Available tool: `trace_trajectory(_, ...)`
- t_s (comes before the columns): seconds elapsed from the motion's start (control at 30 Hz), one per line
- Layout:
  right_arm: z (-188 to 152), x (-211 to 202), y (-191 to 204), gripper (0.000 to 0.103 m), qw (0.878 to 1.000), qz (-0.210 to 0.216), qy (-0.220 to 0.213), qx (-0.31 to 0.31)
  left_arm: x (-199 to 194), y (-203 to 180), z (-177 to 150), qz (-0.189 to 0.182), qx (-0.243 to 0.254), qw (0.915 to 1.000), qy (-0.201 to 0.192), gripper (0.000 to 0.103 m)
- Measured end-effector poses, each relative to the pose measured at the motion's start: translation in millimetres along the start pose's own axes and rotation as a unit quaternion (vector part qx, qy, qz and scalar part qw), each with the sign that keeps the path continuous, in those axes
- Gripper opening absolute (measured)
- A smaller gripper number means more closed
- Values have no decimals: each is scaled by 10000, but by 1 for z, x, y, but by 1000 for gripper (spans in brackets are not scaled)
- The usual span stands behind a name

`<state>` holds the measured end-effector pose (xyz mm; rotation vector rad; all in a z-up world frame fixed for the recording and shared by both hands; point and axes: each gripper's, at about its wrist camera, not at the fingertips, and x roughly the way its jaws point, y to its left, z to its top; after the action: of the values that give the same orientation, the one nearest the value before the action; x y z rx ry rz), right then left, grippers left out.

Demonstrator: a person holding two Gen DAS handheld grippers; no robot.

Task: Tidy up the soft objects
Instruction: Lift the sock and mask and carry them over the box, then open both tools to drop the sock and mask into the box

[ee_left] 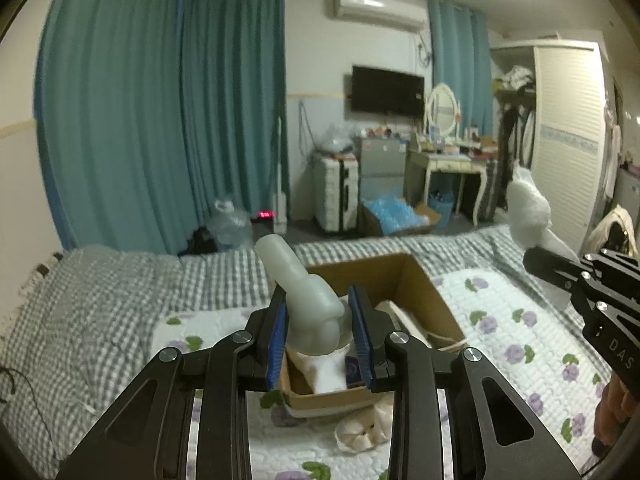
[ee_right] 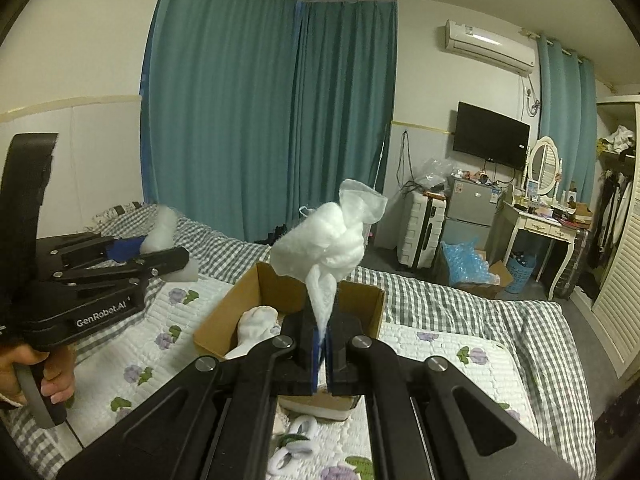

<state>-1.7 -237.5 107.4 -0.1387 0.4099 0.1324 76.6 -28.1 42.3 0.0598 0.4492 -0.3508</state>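
Observation:
My left gripper (ee_left: 318, 296) is shut on a pale grey soft roll (ee_left: 296, 276) that sticks up between its blue pads. It hangs over an open cardboard box (ee_left: 424, 292) on the bed. White soft items (ee_left: 328, 372) lie inside the box. My right gripper (ee_right: 324, 320) is shut on the tail of a white knotted fluffy bundle (ee_right: 324, 240), held above the same box (ee_right: 224, 320). In the right wrist view the left gripper (ee_right: 160, 252) is at the left with its pale roll (ee_right: 164, 224). In the left wrist view the right gripper (ee_left: 534, 260) is at the right edge.
The box sits on a floral quilt (ee_left: 500, 320) over a checked blanket (ee_left: 80, 300). Loose pale socks (ee_left: 360, 432) lie on the quilt in front of the box. Beyond the bed stand teal curtains, a white suitcase (ee_left: 334, 192), a dressing table and a wardrobe (ee_left: 568, 140).

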Motion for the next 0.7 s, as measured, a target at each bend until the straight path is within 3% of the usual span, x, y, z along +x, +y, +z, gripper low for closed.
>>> trace_trajectory(0.43, -24, 95, -11, 2, 9965, 133, 829, -27, 95, 4, -16, 19, -153, 9963, 850, 30)
trace_trajectory(0.7, -48, 156, -10, 2, 9879, 265, 1526, 105, 145, -1, -30, 168, -67, 9917, 1271, 30)
